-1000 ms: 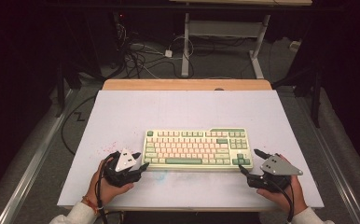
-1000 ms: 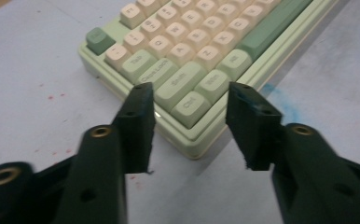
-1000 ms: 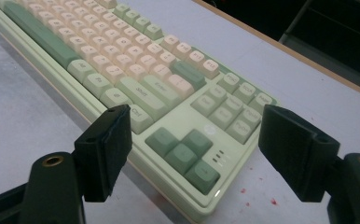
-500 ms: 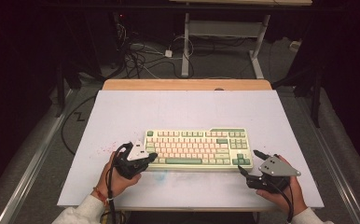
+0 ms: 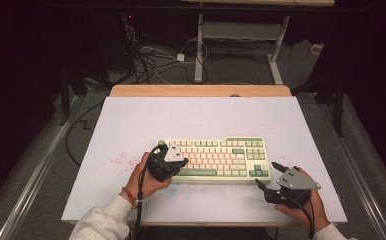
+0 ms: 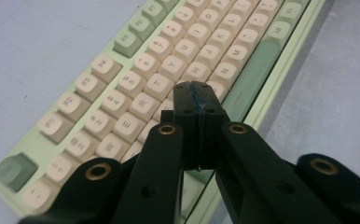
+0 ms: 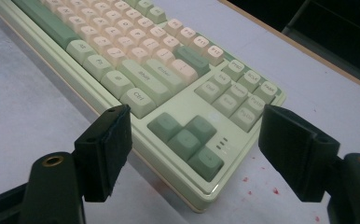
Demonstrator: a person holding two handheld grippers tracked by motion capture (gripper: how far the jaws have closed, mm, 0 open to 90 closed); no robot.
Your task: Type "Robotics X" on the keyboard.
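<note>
**Quick headcount**

One keyboard [image 5: 216, 160] on one tabletop [image 5: 201, 115], around 6 o'clock of it. Two claws: the left claw [image 5: 180, 162] and the right claw [image 5: 267, 175]. Four green arrow keys [image 7: 187, 140], too.

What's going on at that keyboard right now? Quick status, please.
Left tool shut, empty, over keyboard letter keys. Right tool open, off the arrow-key corner. Nothing in the way.
</note>
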